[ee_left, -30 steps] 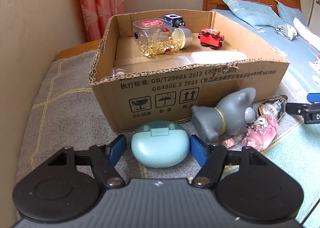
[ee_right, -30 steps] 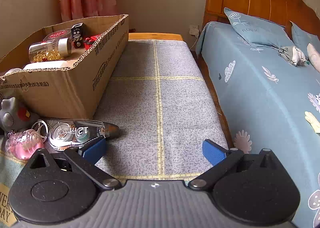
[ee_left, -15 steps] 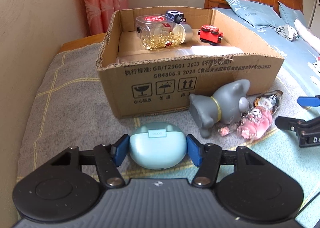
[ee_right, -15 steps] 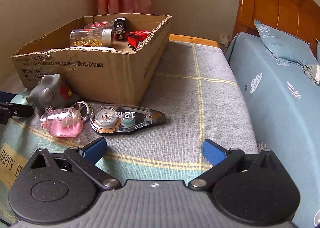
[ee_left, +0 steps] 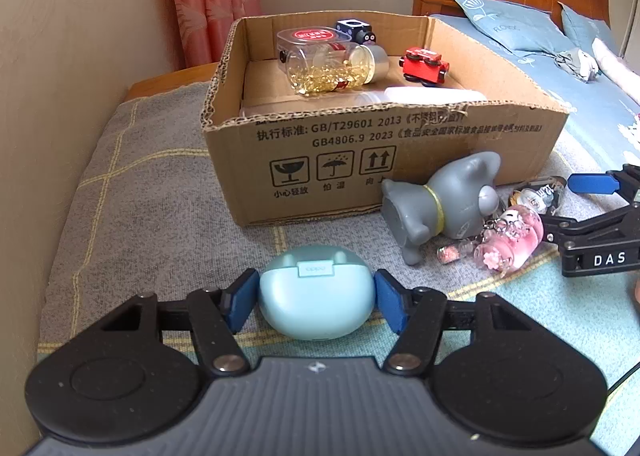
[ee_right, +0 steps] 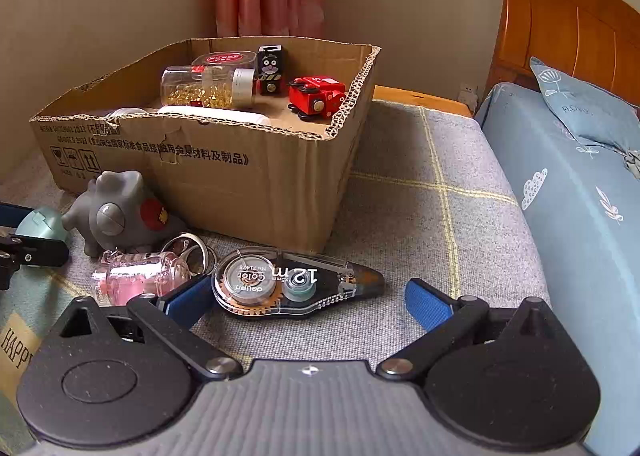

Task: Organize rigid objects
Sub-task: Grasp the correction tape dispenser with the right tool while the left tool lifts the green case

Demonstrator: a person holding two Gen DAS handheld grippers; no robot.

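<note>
Since a second ago your left gripper [ee_left: 316, 302] has closed in on the case [ee_left: 316, 298]: the gap on either side of it is gone, and both pads now press its flanks. The box [ee_left: 384, 135] also sits farther ahead of those fingers than it did, so you seem to have drawn the case back or up a little. Your right gripper [ee_right: 308, 302] has swung round and dropped toward the tape [ee_right: 296, 282], which now lies just ahead of its fingers instead of off to their left.

The right fingers are spread wide and hold nothing. The tape lies flat on the blanket [ee_right: 420, 191], between the two pads but nearer the left one, its round body almost touching that pad and its tip pointing toward the right pad. So its long axis runs across the fingers, from pad to pad. That is the relation your next move turns on: closing now would squeeze it end to end. You would likely do better to turn the wrist and take it across its narrow width.

The bottle [ee_right: 140, 280] lies just outside the right gripper's left finger, and the cat [ee_right: 120, 211] is beyond it; mind both as you close.
</note>
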